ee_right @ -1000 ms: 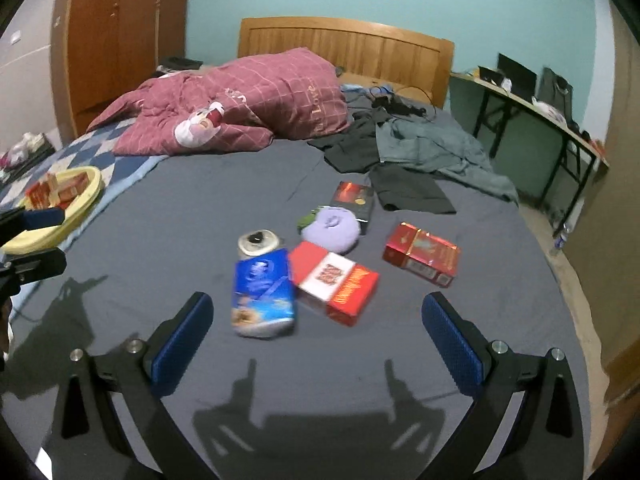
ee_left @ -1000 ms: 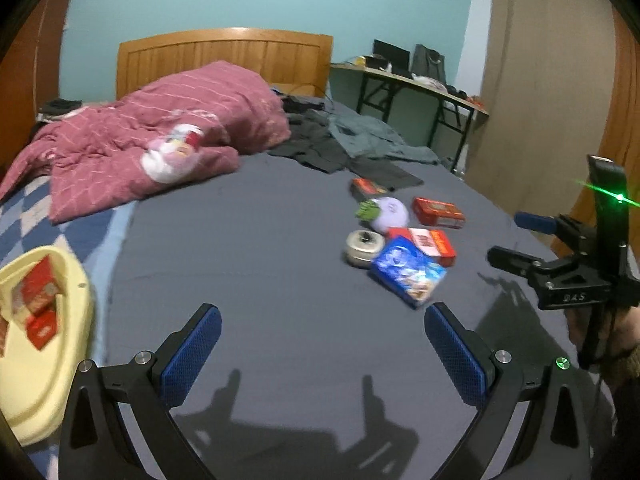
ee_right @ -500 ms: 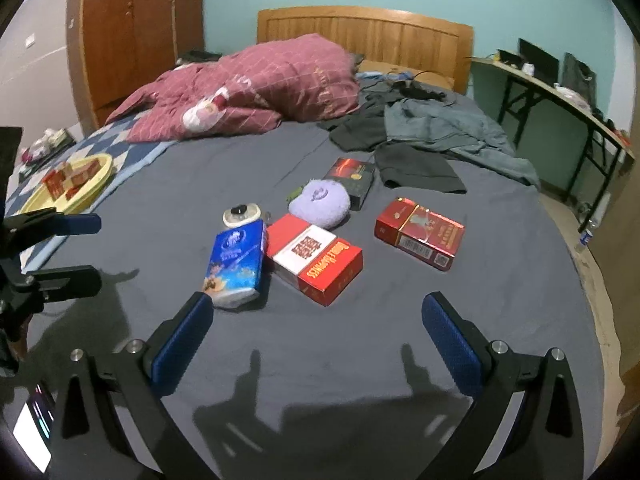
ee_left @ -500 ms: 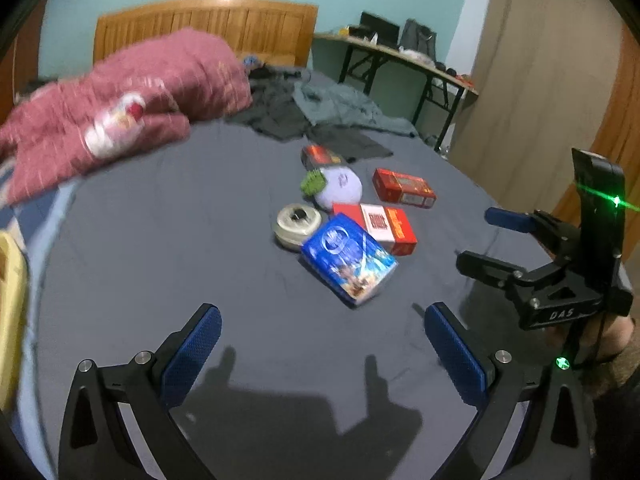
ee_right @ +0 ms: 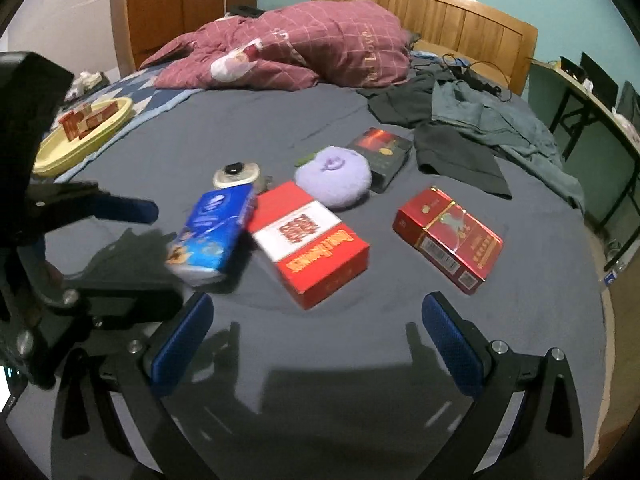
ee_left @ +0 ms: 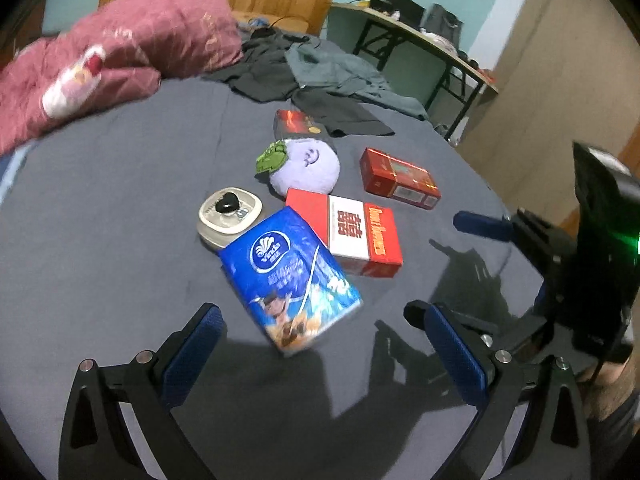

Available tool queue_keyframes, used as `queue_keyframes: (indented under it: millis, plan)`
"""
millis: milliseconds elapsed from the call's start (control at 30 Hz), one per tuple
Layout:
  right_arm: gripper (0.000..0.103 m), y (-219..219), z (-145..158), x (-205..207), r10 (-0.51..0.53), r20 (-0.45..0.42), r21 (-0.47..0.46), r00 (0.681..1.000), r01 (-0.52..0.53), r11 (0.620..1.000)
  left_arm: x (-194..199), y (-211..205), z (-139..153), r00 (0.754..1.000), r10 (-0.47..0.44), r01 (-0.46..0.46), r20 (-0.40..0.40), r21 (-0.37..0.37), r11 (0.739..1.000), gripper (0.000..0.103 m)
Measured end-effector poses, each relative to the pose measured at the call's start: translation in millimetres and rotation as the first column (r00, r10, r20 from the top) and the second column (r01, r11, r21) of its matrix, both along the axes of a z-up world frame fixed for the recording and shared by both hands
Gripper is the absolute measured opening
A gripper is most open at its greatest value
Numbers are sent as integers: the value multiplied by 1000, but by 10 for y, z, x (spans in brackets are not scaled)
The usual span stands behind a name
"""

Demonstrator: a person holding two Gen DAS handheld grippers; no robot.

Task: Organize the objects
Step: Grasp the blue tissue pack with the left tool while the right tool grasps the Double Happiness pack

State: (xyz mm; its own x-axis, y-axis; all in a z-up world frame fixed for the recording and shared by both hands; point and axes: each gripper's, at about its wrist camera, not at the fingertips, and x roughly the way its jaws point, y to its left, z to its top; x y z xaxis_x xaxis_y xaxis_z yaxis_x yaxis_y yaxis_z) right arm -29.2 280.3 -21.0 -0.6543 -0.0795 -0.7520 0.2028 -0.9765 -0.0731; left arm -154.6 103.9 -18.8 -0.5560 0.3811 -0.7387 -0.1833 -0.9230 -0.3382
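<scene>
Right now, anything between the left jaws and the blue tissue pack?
Nothing. In the left wrist view, only bare grey sheet separates the open left gripper from the blue tissue pack, whose near corner reaches almost between the jaws.

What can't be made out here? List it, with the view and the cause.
- Blue tissue pack: in the right wrist view, motion blur smears its print.
- Yellow tray: right wrist view; the boxes in it are too small to read, and the left gripper's body cuts off its near end.
- Dark box: left wrist view; the purple plush hides its near end.
</scene>
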Motion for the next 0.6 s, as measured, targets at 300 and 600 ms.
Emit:
queue_keyframes:
  millis: [300,600]
  plan:
    - [103,93,-172,-178,-7,37,-1,999,7,1000,-258,42,-301,998,45,-43,35,-56,998,103]
    - [103,-133,-313,-422,46,87,51,995,-50,997,-277,-217,-410,999,34,-31,22,-149,988,103]
